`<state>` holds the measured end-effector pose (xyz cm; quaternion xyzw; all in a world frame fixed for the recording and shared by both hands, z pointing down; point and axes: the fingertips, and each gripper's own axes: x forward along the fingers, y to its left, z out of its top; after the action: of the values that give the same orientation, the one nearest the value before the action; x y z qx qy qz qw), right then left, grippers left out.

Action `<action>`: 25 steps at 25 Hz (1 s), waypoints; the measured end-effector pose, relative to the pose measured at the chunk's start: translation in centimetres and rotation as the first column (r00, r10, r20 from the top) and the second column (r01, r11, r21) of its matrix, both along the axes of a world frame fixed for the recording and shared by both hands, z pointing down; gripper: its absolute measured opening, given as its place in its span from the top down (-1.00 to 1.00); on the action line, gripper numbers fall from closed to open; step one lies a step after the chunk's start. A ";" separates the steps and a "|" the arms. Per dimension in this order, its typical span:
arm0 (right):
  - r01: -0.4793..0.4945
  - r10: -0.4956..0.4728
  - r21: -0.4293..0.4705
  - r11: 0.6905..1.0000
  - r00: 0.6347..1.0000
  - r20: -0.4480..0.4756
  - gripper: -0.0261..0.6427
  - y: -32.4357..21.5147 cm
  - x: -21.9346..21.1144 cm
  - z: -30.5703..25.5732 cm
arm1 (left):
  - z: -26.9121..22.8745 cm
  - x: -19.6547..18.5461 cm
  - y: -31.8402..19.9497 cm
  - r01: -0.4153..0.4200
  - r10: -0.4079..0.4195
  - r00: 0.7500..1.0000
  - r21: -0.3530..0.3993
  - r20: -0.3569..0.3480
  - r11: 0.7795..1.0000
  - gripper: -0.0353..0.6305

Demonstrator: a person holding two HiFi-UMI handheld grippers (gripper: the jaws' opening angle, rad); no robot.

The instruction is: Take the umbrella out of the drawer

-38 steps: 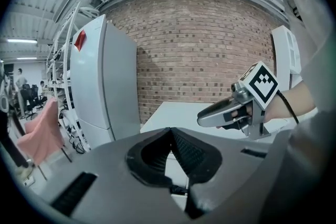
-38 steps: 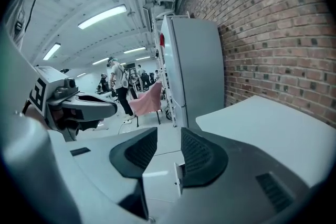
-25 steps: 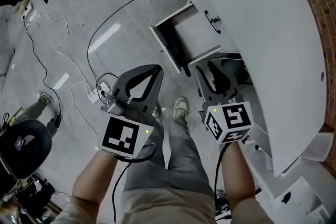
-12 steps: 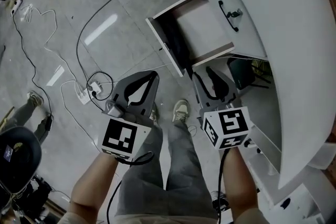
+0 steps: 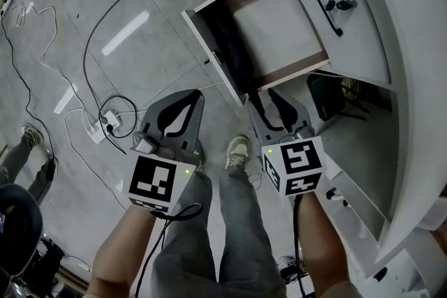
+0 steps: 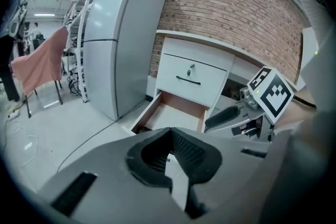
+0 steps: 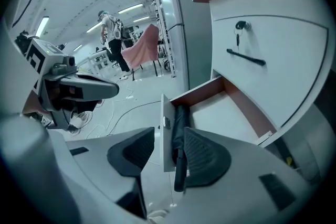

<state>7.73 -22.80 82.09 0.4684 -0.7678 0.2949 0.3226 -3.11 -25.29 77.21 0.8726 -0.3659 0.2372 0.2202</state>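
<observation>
The white drawer stands pulled out at the bottom of the cabinet. The black folded umbrella lies inside it along the front panel. In the right gripper view the umbrella shows past the pads, behind the drawer's front panel. My right gripper hovers over the drawer's near corner. Its jaws are opening and nothing is gripped. My left gripper hangs over the floor left of the drawer, fingertips together and empty. The open drawer lies ahead of it.
Above the open drawer is a closed drawer with a black handle and a key. Cables and a power strip lie on the floor at left. The person's shoe stands below the drawer. A grey fridge is left of the cabinet.
Both grippers have come down closer to the open drawer, which now looks larger. The right jaws have spread wider. The left gripper stays shut.
</observation>
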 end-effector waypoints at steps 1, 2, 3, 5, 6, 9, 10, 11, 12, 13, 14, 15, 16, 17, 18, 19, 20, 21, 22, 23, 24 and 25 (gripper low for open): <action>0.010 -0.010 -0.011 1.000 1.000 -0.004 0.41 0.0 0.1 1.1 | 0.8 0.0 0.0 0.014 -0.014 1.000 0.002 0.013 1.000 0.87; 0.019 -0.019 -0.023 1.000 1.000 -0.006 0.40 0.0 0.2 2.2 | 1.6 0.0 0.0 0.026 -0.026 0.999 0.001 0.022 1.000 0.87; 0.025 -0.025 -0.034 0.999 1.000 -0.007 0.38 0.1 0.3 3.2 | 2.3 0.2 0.1 0.034 -0.034 0.999 -0.001 0.023 0.999 0.87; 0.036 -0.037 -0.049 0.998 0.999 -0.014 0.37 0.2 0.3 5.0 | 3.6 0.5 0.1 0.041 -0.041 0.999 -0.007 0.013 0.999 0.87; 0.041 -0.042 -0.055 0.998 0.999 -0.021 0.36 0.2 0.2 5.8 | 4.3 0.6 0.1 0.045 -0.045 0.999 -0.011 0.010 0.999 0.87; 0.035 -0.039 -0.076 0.996 0.998 -0.048 0.36 0.8 0.4 8.2 | 6.4 0.7 0.3 0.076 -0.075 0.997 -0.031 0.013 0.997 0.87; 0.029 -0.034 -0.084 0.996 0.998 -0.057 0.36 1.0 0.5 8.9 | 6.9 0.7 0.3 0.087 -0.087 0.996 -0.038 0.014 0.995 0.87; 0.025 -0.031 -0.090 0.996 0.997 -0.066 0.36 1.0 0.6 9.5 | 7.4 0.6 0.3 0.094 -0.093 0.996 -0.044 0.013 0.995 0.87; 0.022 -0.029 -0.096 0.995 0.997 -0.075 0.36 1.0 0.7 10.1 | 7.8 0.5 0.3 0.097 -0.097 0.995 -0.047 0.012 0.994 0.87; 0.021 -0.030 -0.102 0.995 0.996 -0.083 0.36 1.0 0.8 10.7 | 8.2 0.5 0.2 0.098 -0.098 0.995 -0.048 0.010 0.994 0.87; 0.022 -0.032 -0.110 0.994 0.995 -0.090 0.36 1.0 0.9 11.3 | 8.6 0.5 0.3 0.097 -0.097 0.995 -0.050 0.010 0.994 0.87; 0.023 -0.035 -0.118 0.993 0.995 -0.093 0.36 1.0 1.0 11.9 | 9.0 0.5 0.3 0.096 -0.096 0.995 -0.052 0.010 0.994 0.87; 0.025 -0.037 -0.125 0.992 0.995 -0.095 0.37 1.0 1.1 12.3 | 9.4 0.6 0.4 0.096 -0.095 0.995 -0.057 0.009 0.994 0.87; 0.025 -0.037 -0.127 0.992 0.995 -0.097 0.39 1.0 1.1 12.7 | 9.7 0.6 0.6 0.096 -0.096 0.995 -0.063 0.003 0.993 0.87; 0.024 -0.037 -0.127 0.992 0.994 -0.098 0.42 1.0 1.2 13.0 | 10.1 0.7 0.8 0.095 -0.096 0.995 -0.072 -0.007 0.993 0.87; 0.024 -0.036 -0.123 0.992 0.994 -0.100 0.47 0.9 1.3 13.3 | 10.4 0.8 1.0 0.095 -0.096 0.995 -0.081 -0.015 0.992 0.87; 0.024 -0.036 -0.120 0.992 0.994 -0.100 0.54 0.8 1.3 13.5 | 10.7 0.9 1.2 0.093 -0.095 0.995 -0.091 -0.019 0.991 0.87; 0.026 -0.037 -0.119 0.993 0.995 -0.096 0.57 0.7 1.3 13.6 | 11.0 1.0 1.5 0.090 -0.092 0.996 -0.098 -0.016 0.991 0.87; 0.029 -0.040 -0.119 0.992 0.995 -0.091 0.60 0.6 1.1 13.8 | 11.3 1.1 1.8 0.085 -0.087 0.996 -0.102 -0.011 0.991 0.87; 0.032 -0.043 -0.121 0.992 0.995 -0.088 0.64 0.6 1.0 14.0 | 11.5 1.2 2.1 0.079 -0.080 0.997 -0.105 -0.006 0.991 0.87; 0.036 -0.047 -0.123 0.992 0.995 -0.087 0.70 0.5 0.8 14.1 | 11.7 1.3 2.4 0.074 -0.075 0.997 -0.107 -0.004 0.991 0.87; 0.037 -0.048 -0.126 0.991 0.995 -0.088 0.73 0.5 0.7 14.2 | 11.9 1.4 2.5 0.070 -0.071 0.997 -0.110 -0.003 0.992 0.87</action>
<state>8.45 -22.31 96.31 0.4440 -0.7423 0.3136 0.3919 -1.70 -22.76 89.09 0.8465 -0.3822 0.2458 0.2772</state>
